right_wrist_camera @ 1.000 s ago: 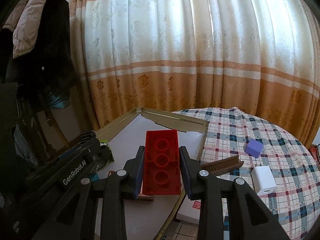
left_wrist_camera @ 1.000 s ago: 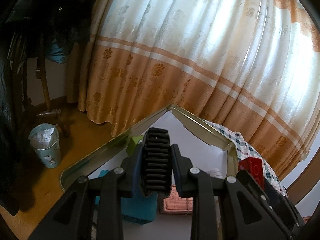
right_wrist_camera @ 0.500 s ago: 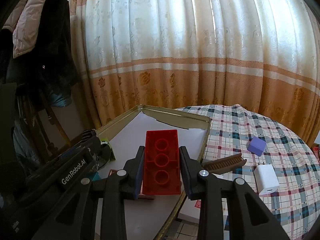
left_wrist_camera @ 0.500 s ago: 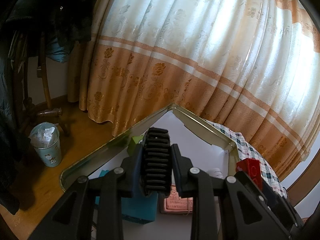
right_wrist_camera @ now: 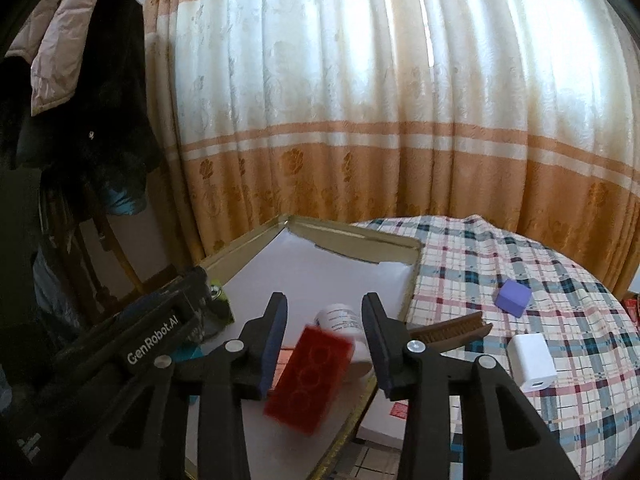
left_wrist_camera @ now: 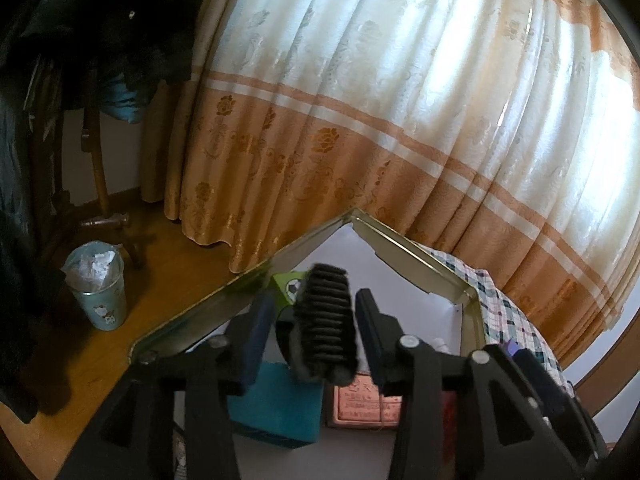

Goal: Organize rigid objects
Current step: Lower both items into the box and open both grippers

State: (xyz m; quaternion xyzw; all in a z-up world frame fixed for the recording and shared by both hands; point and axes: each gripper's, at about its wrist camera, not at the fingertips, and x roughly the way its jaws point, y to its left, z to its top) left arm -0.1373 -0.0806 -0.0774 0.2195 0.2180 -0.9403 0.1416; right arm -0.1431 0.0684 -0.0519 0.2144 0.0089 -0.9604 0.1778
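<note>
My left gripper (left_wrist_camera: 310,320) is open over the gold-rimmed tray (left_wrist_camera: 224,292); a black ribbed brush (left_wrist_camera: 326,324) sits tilted and loose between its spread fingers. My right gripper (right_wrist_camera: 324,320) is open too; a red brick (right_wrist_camera: 308,376) with round holes is blurred and tilted below it, over the tray (right_wrist_camera: 360,240). The tray also holds a teal box (left_wrist_camera: 276,408), a pink tin (left_wrist_camera: 366,404), a green football-print box (left_wrist_camera: 290,286) and a white jar (right_wrist_camera: 340,320).
On the checked tablecloth (right_wrist_camera: 540,272) to the right lie a brown brush (right_wrist_camera: 452,330), a purple cube (right_wrist_camera: 512,296) and a white charger (right_wrist_camera: 530,362). A curtain hangs behind. A bin (left_wrist_camera: 96,284) stands on the floor at left, beside a coat stand.
Both grippers have opened. The black brush has tipped loose between the left fingers. The red brick has left the right fingers and is dropping, tilted, toward the tray.
</note>
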